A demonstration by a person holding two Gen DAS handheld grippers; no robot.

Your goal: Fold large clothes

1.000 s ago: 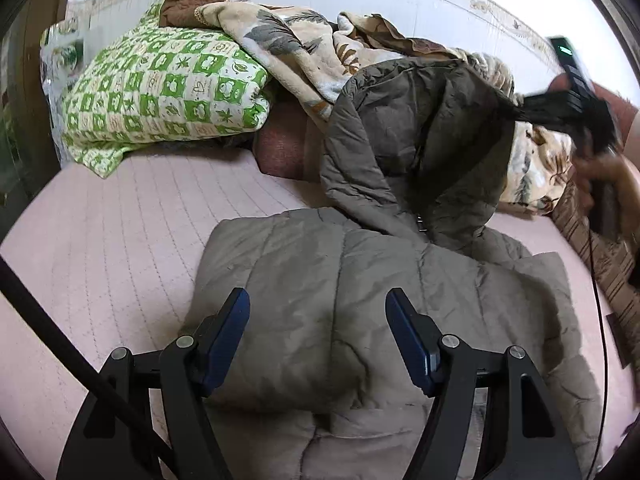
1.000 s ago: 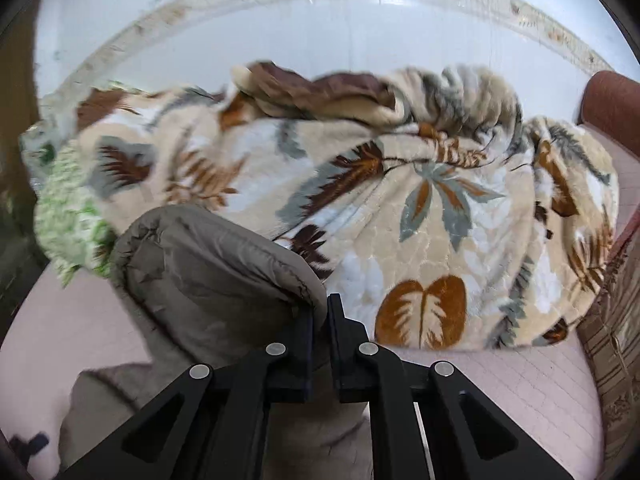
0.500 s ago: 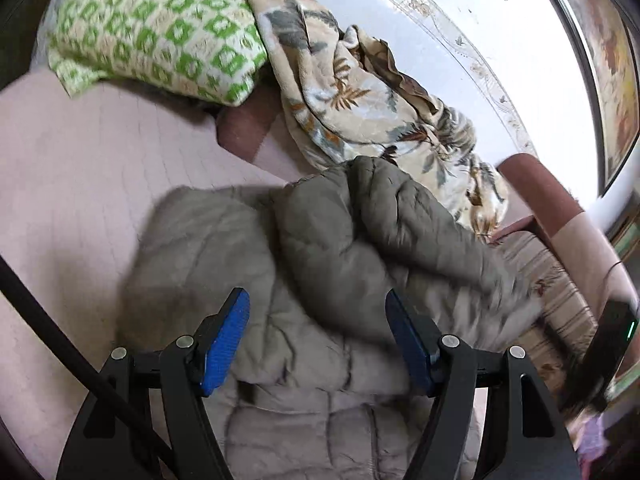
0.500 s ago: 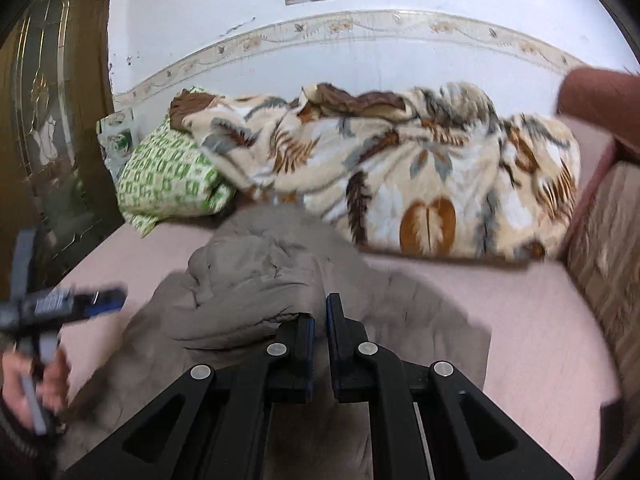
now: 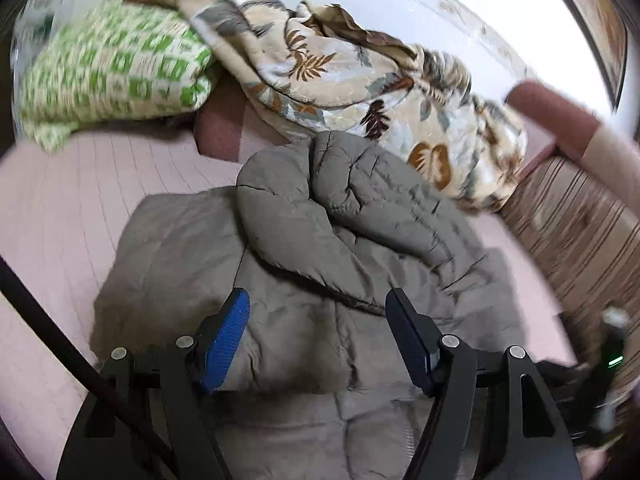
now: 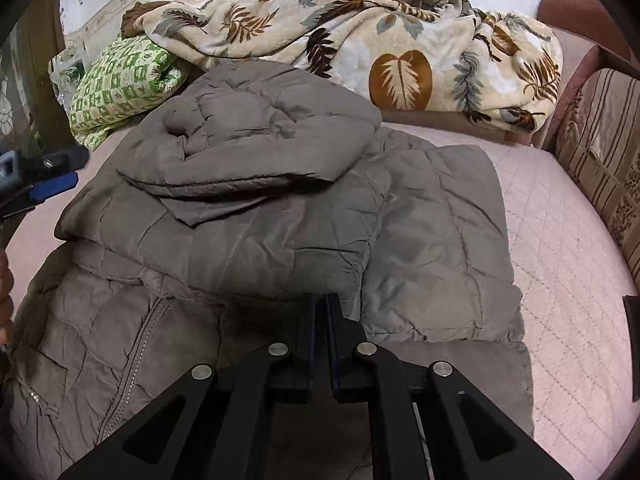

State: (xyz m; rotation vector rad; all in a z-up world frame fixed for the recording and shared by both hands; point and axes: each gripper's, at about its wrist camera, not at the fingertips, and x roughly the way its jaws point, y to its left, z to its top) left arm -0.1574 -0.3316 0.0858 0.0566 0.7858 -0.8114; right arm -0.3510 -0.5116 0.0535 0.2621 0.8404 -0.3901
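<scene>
A grey-brown quilted jacket [image 6: 432, 240] lies spread on the pink quilted bed cover [image 6: 560, 264]. Its hood [image 6: 260, 140] and upper part are folded down over the body. My right gripper [image 6: 319, 300] is shut, its tips at the near edge of that folded layer, pinching the fabric. In the left wrist view the same jacket [image 5: 320, 240] fills the middle, and my left gripper [image 5: 316, 320] hovers open just above it with nothing between its blue pads. The left gripper [image 6: 40, 176] also shows at the left edge of the right wrist view.
A leaf-patterned blanket [image 6: 400, 40] is heaped along the wall behind the jacket. A green checked pillow [image 6: 120, 80] lies at the back left. A striped cushion [image 6: 600, 140] and a brown sofa arm border the right side. A hand shows at the left edge.
The right gripper brought the raised hood down and toward me, so the upper part now lies folded over the jacket's body. The left gripper stayed open and shifted a little over the jacket.
</scene>
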